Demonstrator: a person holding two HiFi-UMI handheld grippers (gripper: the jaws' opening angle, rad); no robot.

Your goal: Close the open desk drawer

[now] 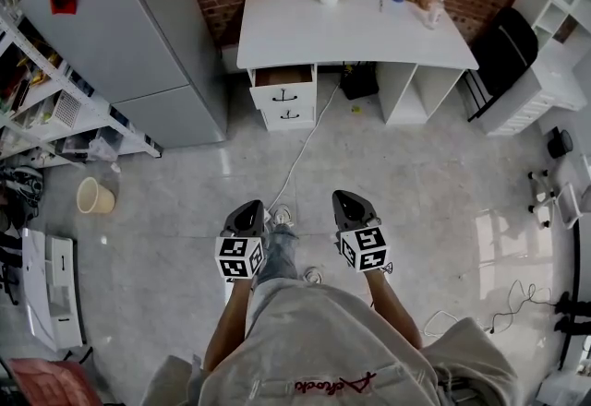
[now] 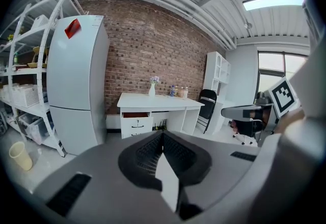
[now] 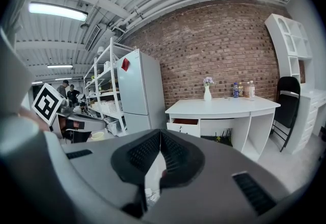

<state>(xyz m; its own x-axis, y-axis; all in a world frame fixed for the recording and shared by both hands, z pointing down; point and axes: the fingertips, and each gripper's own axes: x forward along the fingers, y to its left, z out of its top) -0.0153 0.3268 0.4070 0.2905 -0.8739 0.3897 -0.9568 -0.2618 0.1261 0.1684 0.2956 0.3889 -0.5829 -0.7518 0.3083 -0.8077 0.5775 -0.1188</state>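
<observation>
- Straight ahead of the left gripper (image 1: 248,208) and the right gripper (image 1: 350,197), pale tiled floor (image 1: 406,164) runs open up to the white desk (image 1: 355,30).
- The open top drawer (image 1: 283,77) juts out from the desk front, ahead and slightly left of the left gripper, with free approach from the floor side.
- A white cable (image 1: 305,148) lies flat on the floor ahead, between the two grippers' lines.
- Ahead-left of the left gripper, the grey fridge (image 1: 129,35) stands just beside the drawer end of the desk, narrowing that side.
- Farther left stand a shelving rack (image 1: 55,113) and a cream bucket (image 1: 94,197).
- Ahead-right of the right gripper, a black folding chair (image 1: 503,49) and a white cabinet (image 1: 540,95) stand well apart from the drawer.
</observation>
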